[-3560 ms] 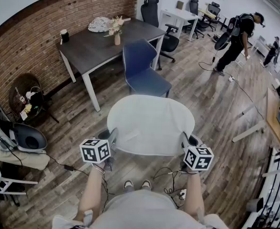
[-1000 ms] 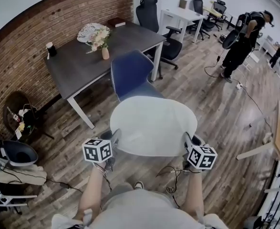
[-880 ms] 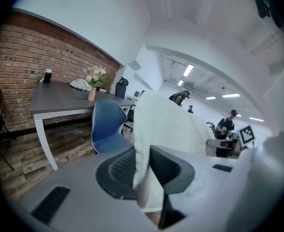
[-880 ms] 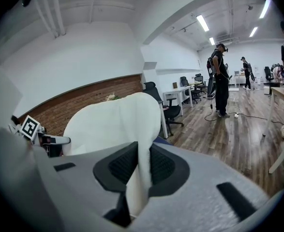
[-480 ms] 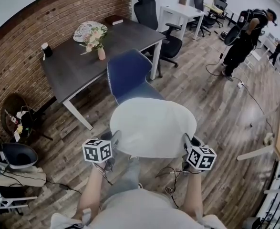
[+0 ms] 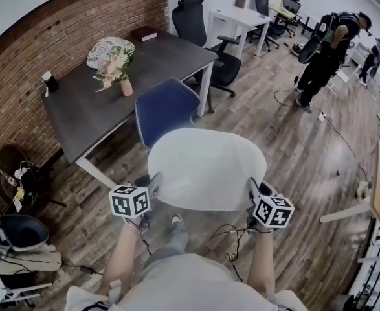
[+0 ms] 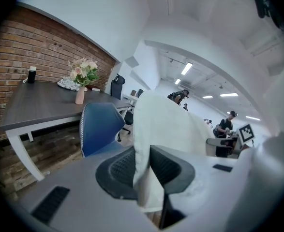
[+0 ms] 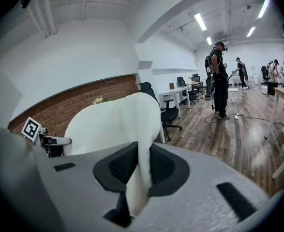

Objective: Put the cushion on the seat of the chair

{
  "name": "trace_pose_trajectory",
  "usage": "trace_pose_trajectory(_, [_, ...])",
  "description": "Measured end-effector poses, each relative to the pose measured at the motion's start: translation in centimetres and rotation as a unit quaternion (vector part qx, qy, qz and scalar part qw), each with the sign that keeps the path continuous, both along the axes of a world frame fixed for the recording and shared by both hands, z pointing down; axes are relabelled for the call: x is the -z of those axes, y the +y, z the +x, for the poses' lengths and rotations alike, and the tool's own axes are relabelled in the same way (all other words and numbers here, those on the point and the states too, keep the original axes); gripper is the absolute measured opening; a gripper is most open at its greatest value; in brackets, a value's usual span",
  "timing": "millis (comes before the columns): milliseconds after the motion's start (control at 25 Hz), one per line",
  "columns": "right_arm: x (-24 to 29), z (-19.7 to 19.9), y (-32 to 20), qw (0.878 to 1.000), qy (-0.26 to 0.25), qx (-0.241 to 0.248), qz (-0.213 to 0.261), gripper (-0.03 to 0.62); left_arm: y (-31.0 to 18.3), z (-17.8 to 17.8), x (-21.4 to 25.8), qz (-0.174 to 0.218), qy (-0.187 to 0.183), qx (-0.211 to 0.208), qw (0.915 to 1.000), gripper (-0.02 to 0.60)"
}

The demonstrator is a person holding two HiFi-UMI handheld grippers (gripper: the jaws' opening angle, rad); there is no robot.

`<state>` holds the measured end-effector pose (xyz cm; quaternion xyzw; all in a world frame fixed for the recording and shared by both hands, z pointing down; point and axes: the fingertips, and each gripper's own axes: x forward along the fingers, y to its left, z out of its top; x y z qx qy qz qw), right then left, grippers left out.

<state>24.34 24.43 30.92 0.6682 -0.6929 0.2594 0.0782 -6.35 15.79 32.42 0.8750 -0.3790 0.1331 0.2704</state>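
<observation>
One white cushion [image 6: 206, 170], one blue chair [image 6: 167, 112], one dark desk [image 6: 92, 122], two grippers. One container noted — a small vase [image 6: 126, 87] on the desk, holding a bunch of pale flowers [image 6: 112, 63]. The left gripper [image 6: 152, 185] has its fingers nearly closed, pinching the cushion's left edge; the left gripper view shows white fabric pressed between both pads. The right gripper [image 6: 253, 190] is likewise nearly closed, clamped on the right edge with fabric between its pads. Both forearms reach forward side by side, grippers pointing ahead and somewhat downward. The cushion is held flat between them in the air, over the wooden floor [image 6: 293, 148], on the near side of the chair — its far edge hides the seat in the head view, the chair's back rising beyond it. It is not resting on the seat. Two persons [image 6: 329, 44] stand well apart at upper right.
</observation>
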Motion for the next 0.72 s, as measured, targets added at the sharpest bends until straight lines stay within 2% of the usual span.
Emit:
trace_pose_trajectory(480, [0.0, 0.4, -11.2, 1.0, 0.009, -0.006, -0.018, 0.06, -11.9, 0.6, -0.8, -0.012, 0.004, -0.007, 0.9999, 0.072])
trace_pose_trajectory(720, [0.0, -1.0, -16.4, 1.0, 0.004, -0.006, -0.024, 0.058, -17.2, -0.6, -1.6, -0.017, 0.012, 0.004, 0.9998, 0.072])
